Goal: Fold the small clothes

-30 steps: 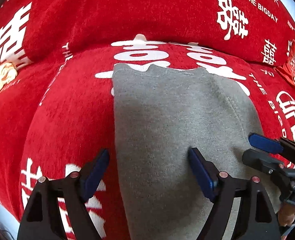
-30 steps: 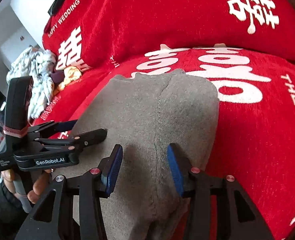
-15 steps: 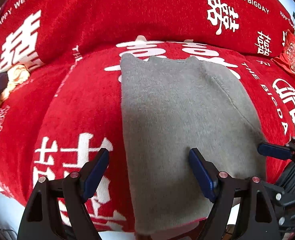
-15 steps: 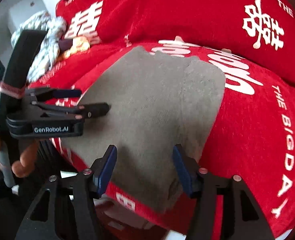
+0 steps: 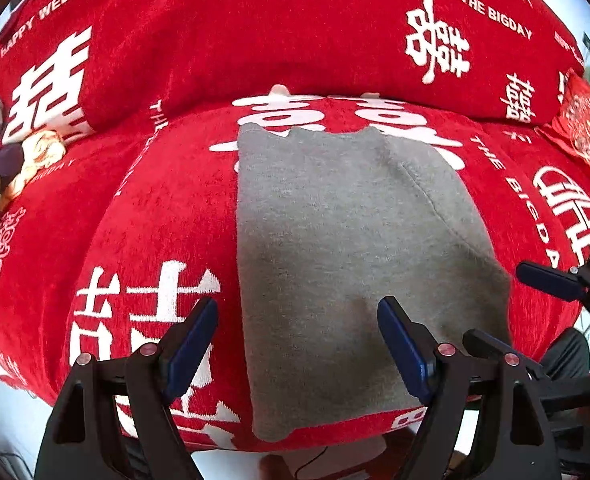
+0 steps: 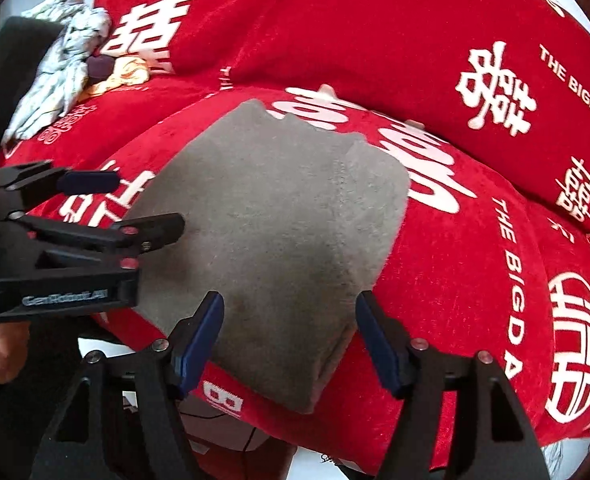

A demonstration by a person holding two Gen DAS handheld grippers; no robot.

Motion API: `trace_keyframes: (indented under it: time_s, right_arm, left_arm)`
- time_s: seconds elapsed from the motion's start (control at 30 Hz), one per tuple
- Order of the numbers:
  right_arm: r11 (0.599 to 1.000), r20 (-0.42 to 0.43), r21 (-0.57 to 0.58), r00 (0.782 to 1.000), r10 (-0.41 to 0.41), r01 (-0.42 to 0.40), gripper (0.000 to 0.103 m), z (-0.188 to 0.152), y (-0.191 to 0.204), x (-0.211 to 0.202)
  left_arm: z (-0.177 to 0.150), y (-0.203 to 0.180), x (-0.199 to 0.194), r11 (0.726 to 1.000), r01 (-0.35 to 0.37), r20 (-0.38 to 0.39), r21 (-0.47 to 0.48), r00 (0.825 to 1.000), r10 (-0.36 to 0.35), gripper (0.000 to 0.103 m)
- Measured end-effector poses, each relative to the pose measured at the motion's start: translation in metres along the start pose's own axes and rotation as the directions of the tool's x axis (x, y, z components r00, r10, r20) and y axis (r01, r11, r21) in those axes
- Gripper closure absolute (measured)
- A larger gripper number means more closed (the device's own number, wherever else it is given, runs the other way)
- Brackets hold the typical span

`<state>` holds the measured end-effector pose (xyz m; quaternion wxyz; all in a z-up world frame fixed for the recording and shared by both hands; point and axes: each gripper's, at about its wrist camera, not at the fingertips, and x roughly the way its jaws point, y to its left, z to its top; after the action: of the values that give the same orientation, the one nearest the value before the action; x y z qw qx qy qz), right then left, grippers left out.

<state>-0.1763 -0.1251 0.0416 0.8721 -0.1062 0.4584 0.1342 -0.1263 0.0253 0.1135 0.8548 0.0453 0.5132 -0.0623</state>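
Grey knit garment lies folded flat on the red seat cushion of a sofa, its near end draped just over the cushion's front edge and its far end reaching toward the crease where the seat meets the backrest. Closest to the left wrist camera, the left gripper hangs with its blue-padded fingers spread wide, holding nothing; one finger sits over the bare red cover beside the garment's left edge, the other over the grey cloth. The right gripper is likewise spread wide and empty, straddling the garment's near right corner at the cushion's front edge. In the right wrist view the left gripper shows side-on at the garment's left edge, parted, a bare hand below it. A stitched seam runs along the garment's right side. Farther back, the red backrest carries white characters and lettering. At the seat's far left corner lies a heap of pale crumpled cloth, with an orange piece beside it.
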Motion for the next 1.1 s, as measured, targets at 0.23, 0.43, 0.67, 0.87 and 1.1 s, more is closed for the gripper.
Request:
trace_keyframes:
  time_s: [0.23, 0.43, 0.67, 0.87, 1.1]
  right_arm:
    - [0.999, -0.004, 0.052, 1.000, -0.011, 0.012, 0.031, 0.004, -0.007, 0.004]
    - [0.997, -0.019, 0.082, 1.000, -0.005, 0.007, 0.031, 0.005, -0.013, 0.010]
    - [0.996, -0.033, 0.084, 0.999, -0.009, 0.012, 0.031, 0.003, -0.013, 0.014]
    - [0.997, -0.040, 0.082, 0.999, -0.004, 0.008, 0.031, 0.004, -0.013, 0.017]
    - [0.997, -0.042, 0.079, 0.999, -0.002, 0.005, 0.031, 0.004, -0.013, 0.018]
  left_arm:
    - [-0.006, 0.001, -0.001, 0.998, -0.034, 0.017, -0.047, 0.999, 0.034, 0.020]
    - [-0.008, -0.001, 0.009, 0.996, -0.069, -0.048, -0.048, 0.997, 0.067, 0.020]
    - [-0.010, 0.000, 0.009, 0.997, -0.050, -0.032, -0.050, 0.998, 0.049, 0.020]
    - [-0.009, 0.000, 0.013, 0.997, -0.054, -0.045, -0.056, 0.998, 0.052, 0.020]
    - [-0.008, 0.001, 0.016, 0.997, -0.054, -0.054, -0.055, 0.997, 0.051, 0.020]
